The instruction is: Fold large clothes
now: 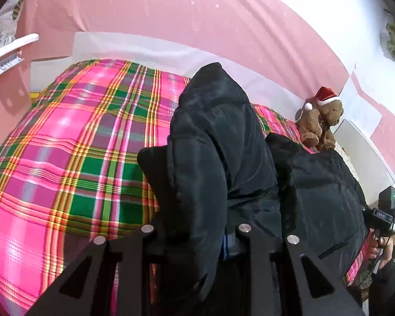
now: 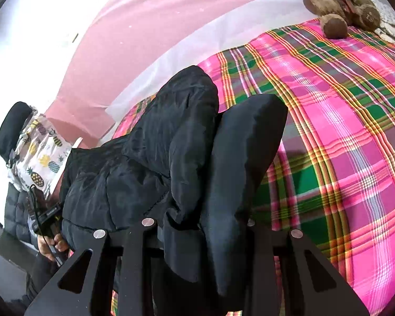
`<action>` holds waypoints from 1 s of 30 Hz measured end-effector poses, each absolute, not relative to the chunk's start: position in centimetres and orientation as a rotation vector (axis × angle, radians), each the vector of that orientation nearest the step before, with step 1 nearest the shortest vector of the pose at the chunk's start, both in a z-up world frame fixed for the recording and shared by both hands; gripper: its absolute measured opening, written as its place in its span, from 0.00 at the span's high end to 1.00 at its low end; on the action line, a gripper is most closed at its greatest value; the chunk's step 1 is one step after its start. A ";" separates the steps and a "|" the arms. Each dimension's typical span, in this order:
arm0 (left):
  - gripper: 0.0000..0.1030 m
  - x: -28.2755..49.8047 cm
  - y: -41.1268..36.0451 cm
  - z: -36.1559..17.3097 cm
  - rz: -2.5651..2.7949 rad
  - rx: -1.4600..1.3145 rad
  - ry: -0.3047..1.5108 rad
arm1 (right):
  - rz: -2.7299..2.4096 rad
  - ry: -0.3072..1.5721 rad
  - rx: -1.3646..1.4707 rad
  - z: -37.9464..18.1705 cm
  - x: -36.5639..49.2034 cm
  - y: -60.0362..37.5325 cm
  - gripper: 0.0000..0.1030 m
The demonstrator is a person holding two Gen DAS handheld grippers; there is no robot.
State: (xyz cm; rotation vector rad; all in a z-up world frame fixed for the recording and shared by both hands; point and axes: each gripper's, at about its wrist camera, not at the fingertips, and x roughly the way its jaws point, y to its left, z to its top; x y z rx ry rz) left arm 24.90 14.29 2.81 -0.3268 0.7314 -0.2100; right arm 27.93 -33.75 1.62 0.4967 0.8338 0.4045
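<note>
A black puffy jacket (image 1: 223,137) hangs lifted above a bed covered in pink and green plaid (image 1: 65,137). My left gripper (image 1: 196,233) is shut on a thick fold of it, and the padding bulges up between the fingers and hides their tips. In the right wrist view the same jacket (image 2: 155,163) drapes leftward from my right gripper (image 2: 198,223), which is shut on another bunched edge. A stiff flap of the jacket stands up to the right of that grip. The rest of the jacket sags between the two grips.
The plaid cover (image 2: 342,131) spreads over the bed. A brown teddy bear in a Santa hat (image 1: 321,121) sits at the bed's far corner by the pink wall. Pineapple-print fabric (image 2: 42,163) lies at the left. A hand (image 1: 379,252) holds the other gripper's handle.
</note>
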 end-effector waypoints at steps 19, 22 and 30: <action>0.73 28.8 20.5 6.8 -0.118 -0.332 0.648 | 0.490 0.783 0.478 4.6 35.0 -27.8 0.72; 0.73 30.5 21.7 7.2 -0.097 -0.325 0.645 | 0.500 0.785 0.478 4.6 36.9 -26.4 0.72; 0.73 35.5 24.4 6.2 -0.048 -0.324 0.654 | 0.516 0.799 0.503 2.2 42.2 -23.3 0.72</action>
